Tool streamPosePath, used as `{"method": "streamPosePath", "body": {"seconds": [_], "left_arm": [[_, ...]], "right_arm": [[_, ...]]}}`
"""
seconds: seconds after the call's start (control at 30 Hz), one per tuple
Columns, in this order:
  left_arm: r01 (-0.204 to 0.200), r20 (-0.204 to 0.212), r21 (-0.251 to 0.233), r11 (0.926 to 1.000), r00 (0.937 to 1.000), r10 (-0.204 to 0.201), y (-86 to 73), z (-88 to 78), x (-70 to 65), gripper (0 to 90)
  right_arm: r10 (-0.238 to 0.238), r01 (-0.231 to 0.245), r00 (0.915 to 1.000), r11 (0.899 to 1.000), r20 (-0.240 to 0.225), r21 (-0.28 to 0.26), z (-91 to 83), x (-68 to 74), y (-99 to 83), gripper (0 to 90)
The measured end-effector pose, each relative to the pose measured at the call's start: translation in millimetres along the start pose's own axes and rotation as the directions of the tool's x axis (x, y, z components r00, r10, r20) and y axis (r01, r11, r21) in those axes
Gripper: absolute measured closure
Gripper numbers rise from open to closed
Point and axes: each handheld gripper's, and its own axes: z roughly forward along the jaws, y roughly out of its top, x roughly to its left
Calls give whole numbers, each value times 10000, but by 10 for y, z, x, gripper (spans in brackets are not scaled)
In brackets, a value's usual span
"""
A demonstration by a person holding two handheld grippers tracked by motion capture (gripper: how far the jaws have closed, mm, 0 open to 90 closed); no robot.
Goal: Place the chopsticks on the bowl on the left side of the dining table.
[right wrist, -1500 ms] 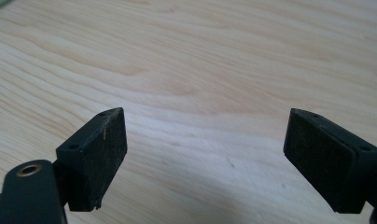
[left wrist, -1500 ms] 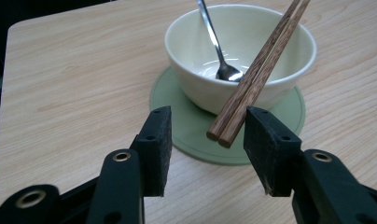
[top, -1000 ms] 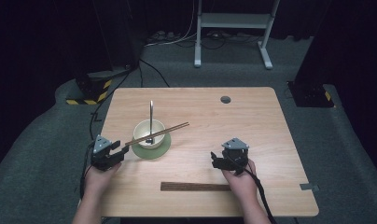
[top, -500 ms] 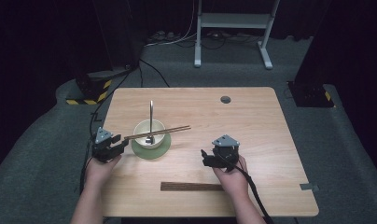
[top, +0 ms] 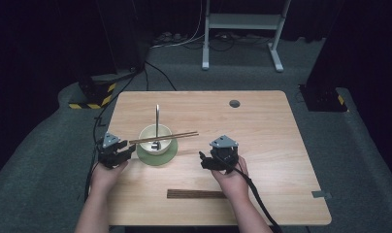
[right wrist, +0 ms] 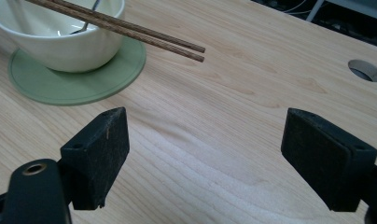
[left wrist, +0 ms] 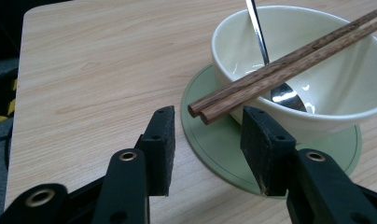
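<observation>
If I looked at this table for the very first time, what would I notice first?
Probably the cream bowl on its green saucer at the table's left, with a pair of brown chopsticks lying across its rim and a shiny spoon leaning out of it. Next, the left gripper beside the bowl and the right gripper nearer the middle, both with jaws open and empty. Another pair of chopsticks lies flat near the front edge.

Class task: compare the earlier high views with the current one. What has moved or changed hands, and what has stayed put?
The right gripper has slid left across the table toward the bowl, jaws open and empty. The left gripper, chopsticks, spoon and the second chopstick pair stayed put.
</observation>
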Motion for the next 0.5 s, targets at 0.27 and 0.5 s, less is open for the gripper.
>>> {"method": "streamPosePath", "body": {"seconds": [0.27,0.5], "left_arm": [[260,-66,-312,9992,9996,-262,-9,-18,45,557],[627,82,-614,9961,9980,-623,1,9,135,566]], "right_arm": [[-371,369,9993,9992,-81,-159,31,64,34,235],[-511,510,9987,9984,-13,-254,116,102,46,342]]}}
